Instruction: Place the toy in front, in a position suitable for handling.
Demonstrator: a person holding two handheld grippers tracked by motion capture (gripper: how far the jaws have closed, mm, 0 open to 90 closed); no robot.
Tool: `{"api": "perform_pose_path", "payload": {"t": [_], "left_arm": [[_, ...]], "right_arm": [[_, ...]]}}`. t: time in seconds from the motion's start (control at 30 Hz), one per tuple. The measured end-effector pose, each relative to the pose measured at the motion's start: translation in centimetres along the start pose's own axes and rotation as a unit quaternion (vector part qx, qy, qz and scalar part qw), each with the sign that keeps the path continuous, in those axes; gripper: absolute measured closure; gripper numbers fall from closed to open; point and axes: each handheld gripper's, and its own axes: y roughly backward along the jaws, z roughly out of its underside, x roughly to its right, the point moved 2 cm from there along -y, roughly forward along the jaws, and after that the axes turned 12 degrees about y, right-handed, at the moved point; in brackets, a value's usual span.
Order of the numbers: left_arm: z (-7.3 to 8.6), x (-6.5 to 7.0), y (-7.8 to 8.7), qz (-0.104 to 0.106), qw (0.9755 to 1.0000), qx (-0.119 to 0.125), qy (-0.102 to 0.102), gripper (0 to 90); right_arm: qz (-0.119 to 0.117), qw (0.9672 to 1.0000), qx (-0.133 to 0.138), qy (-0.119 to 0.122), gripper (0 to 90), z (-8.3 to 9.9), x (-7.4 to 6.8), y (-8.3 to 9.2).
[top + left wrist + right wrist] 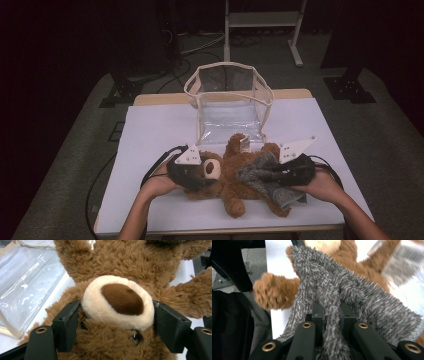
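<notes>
Here left gripper (117, 325) jaws clamp teddy bear (120, 302) head; right gripper (331, 315) jaws pinch grey fuzzy cloth (342, 290).

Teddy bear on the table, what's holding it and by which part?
The left gripper clamps the teddy bear by its head, beside the muzzle. The right gripper pinches a fold of its grey fuzzy garment.

A dim room: grey carpet floor (360, 130) under a white-topped table (150, 135), a pale metal frame (262, 20) behind, cables (200, 45) trailing

The grey cloth (267, 177) hides the teddy bear's (235, 172) belly; in the right gripper view, the tag (405, 251) beyond the cloth is blurred.
</notes>
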Motion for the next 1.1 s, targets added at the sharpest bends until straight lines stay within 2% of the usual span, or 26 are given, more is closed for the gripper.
{"api": "perform_pose_path", "payload": {"t": [0.03, 0.13, 0.27, 0.37, 0.4, 0.5, 0.6, 0.63, 0.67, 0.73, 0.9, 0.97, 1.1], "left_arm": [[0.0, 0.0, 0.0, 0.000, 1.0000, 0.000, 0.000, 26.3], [0.0, 0.0, 0.0, 0.000, 1.0000, -0.001, 0.000, 26.3], [-0.1, 0.0, -0.1, -0.001, 1.0000, -0.004, 0.000, 26.4], [-0.1, 0.0, -0.1, -0.004, 1.0000, -0.006, -0.002, 26.3], [-0.2, 0.0, -0.1, -0.004, 1.0000, -0.007, -0.002, 26.4], [-0.2, 0.0, -0.2, -0.004, 1.0000, -0.007, -0.003, 26.3], [-0.2, 0.2, -0.2, -0.006, 1.0000, -0.006, -0.004, 26.3], [-0.2, 0.2, -0.2, -0.006, 1.0000, -0.006, -0.004, 26.3], [-0.2, 0.2, -0.2, -0.005, 1.0000, -0.005, -0.002, 26.3], [-0.2, 0.2, -0.2, -0.006, 0.9999, -0.009, -0.007, 26.3], [-0.1, 0.1, -0.2, -0.002, 1.0000, -0.005, -0.002, 26.4], [-0.1, 0.1, -0.2, -0.001, 1.0000, -0.004, -0.001, 26.4], [-0.1, 0.1, -0.2, -0.002, 1.0000, -0.003, 0.000, 26.4]], "right_arm": [[0.000, 1.0000, 0.000, 0.000, 77.9, 0.0, 0.0, 0.0], [0.005, 0.9996, 0.004, -0.027, 77.9, 1.7, -0.2, 0.9], [0.010, 0.9994, 0.007, -0.034, 77.9, 2.1, -0.2, 1.5], [0.013, 0.9995, 0.008, -0.027, 77.9, 1.5, -0.2, 1.6], [0.014, 0.9996, 0.012, -0.020, 77.9, 0.5, 0.0, 1.6], [0.013, 0.9998, 0.014, -0.011, 77.9, -0.4, 0.2, 1.3], [0.004, 0.9998, 0.011, 0.014, 77.9, -2.7, 0.9, -0.5], [0.004, 0.9998, 0.011, 0.014, 77.9, -2.7, 0.9, -0.5], [-0.004, 0.9996, 0.007, 0.026, 77.9, -3.7, 1.2, -1.8], [-0.012, 0.9994, 0.005, 0.033, 77.9, -4.7, 1.4, -3.0], [-0.020, 0.9987, -0.005, 0.046, 77.9, -5.3, 1.3, -4.3], [-0.020, 0.9989, -0.002, 0.042, 77.9, -5.0, 1.2, -4.0], [-0.014, 0.9995, 0.006, 0.026, 77.9, -3.2, 0.5, -2.5]]}}
